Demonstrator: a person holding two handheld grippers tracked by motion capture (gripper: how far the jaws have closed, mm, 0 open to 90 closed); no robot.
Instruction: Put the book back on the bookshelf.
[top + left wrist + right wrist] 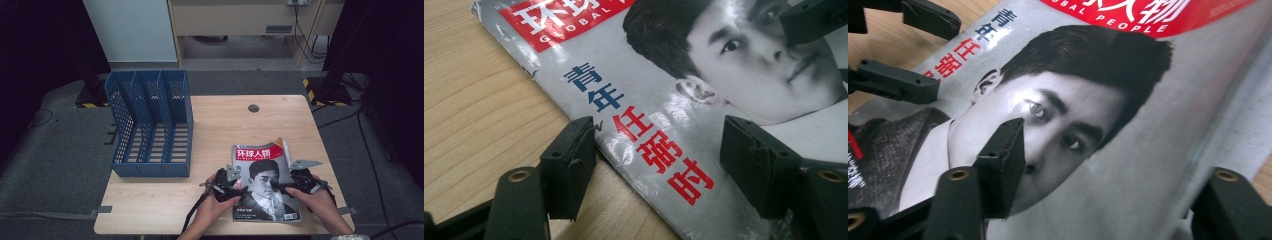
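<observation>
The magazine (265, 180) lies flat, cover up, on the worktop (220, 125), directly under and between the two grippers. It looks thin, light and floppy, with a glossy cover that will likely slide under a pad, and its spine edge is already frayed and creased, so it may tear or buckle if pulled by one corner. The best hold is probably along the two long edges, one on each side, so it stays flat when lifted. The left gripper (654, 150) straddles the spine edge with its jaws apart, one over bare wood and one over the cover, pressing on nothing that I can see. The right gripper (1108, 170) sits over the printed portrait near the opposite edge, jaws also spread and not clamped on the paper. Well ahead and to the left of the left gripper stands a blue file rack (150, 125) with three upright slots; all three look empty through the perforated walls.
</observation>
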